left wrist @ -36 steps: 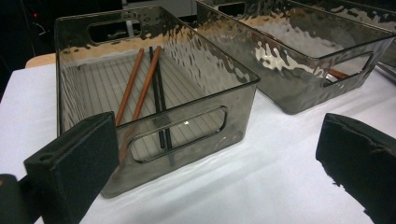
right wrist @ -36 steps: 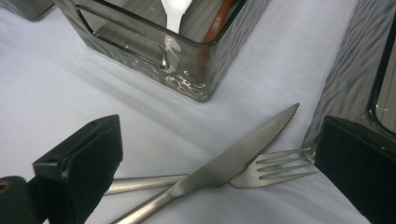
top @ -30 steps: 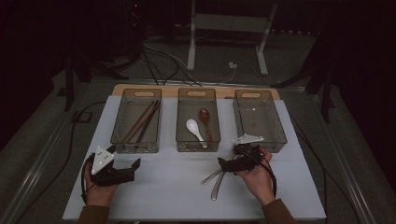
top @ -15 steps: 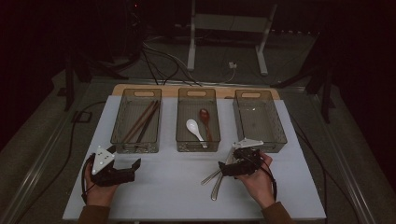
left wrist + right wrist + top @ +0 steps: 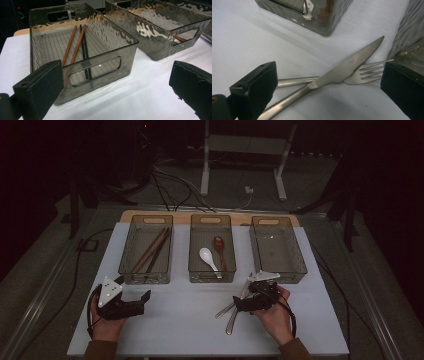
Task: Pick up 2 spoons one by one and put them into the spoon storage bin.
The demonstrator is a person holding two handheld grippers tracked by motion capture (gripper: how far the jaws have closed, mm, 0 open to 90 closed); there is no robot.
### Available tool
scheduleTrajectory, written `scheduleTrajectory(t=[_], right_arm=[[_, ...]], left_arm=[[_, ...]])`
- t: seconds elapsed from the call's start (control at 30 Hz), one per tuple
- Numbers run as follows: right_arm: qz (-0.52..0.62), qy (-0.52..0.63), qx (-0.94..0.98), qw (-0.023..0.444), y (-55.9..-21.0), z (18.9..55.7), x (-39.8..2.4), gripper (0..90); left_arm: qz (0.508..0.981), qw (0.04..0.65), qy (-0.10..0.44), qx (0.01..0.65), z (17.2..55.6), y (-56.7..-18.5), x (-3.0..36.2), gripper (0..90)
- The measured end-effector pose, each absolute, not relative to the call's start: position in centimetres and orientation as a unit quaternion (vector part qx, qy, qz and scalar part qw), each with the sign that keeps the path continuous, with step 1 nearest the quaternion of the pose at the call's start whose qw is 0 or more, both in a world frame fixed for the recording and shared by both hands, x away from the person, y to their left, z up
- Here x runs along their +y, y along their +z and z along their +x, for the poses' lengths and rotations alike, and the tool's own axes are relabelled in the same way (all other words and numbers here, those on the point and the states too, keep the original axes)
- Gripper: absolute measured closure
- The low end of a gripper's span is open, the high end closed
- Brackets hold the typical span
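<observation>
The right claw (image 5: 246,303) rests low over the white counter (image 5: 180,325), its black jaws spread wide and holding nothing. Between them in the right gripper view lie a steel table knife with a serrated blade (image 5: 342,71) and a steel fork (image 5: 362,74), the knife crossed on top of the fork, both flat on the counter just in front of the smoky clear plastic bins. The fork's tines point toward the right-hand empty bin (image 5: 276,247). The left claw (image 5: 140,301) sits well apart on the counter, jaws likewise wide open and empty, facing the left bin (image 5: 82,50) that holds brown and black chopsticks (image 5: 78,46). The middle bin (image 5: 211,270) contains a white ceramic spoon (image 5: 208,259) and a reddish-brown spoon (image 5: 220,251).
</observation>
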State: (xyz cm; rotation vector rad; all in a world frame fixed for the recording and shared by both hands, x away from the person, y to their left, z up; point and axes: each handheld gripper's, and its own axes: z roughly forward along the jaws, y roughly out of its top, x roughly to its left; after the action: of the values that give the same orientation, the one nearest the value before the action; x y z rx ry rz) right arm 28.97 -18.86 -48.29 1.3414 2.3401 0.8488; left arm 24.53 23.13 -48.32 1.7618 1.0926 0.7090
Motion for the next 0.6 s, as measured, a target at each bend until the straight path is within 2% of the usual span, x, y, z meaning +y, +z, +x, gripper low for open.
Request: scheduleTrajectory(t=[0.6], right_arm=[[0.468, 0.285, 0.823, 0.152, -49.16, 28.9, -18.39, 1.3]], left_arm=[[0.716, 0.457, 0.289, 0.442, 24.51, -48.27, 23.07, 0.6]])
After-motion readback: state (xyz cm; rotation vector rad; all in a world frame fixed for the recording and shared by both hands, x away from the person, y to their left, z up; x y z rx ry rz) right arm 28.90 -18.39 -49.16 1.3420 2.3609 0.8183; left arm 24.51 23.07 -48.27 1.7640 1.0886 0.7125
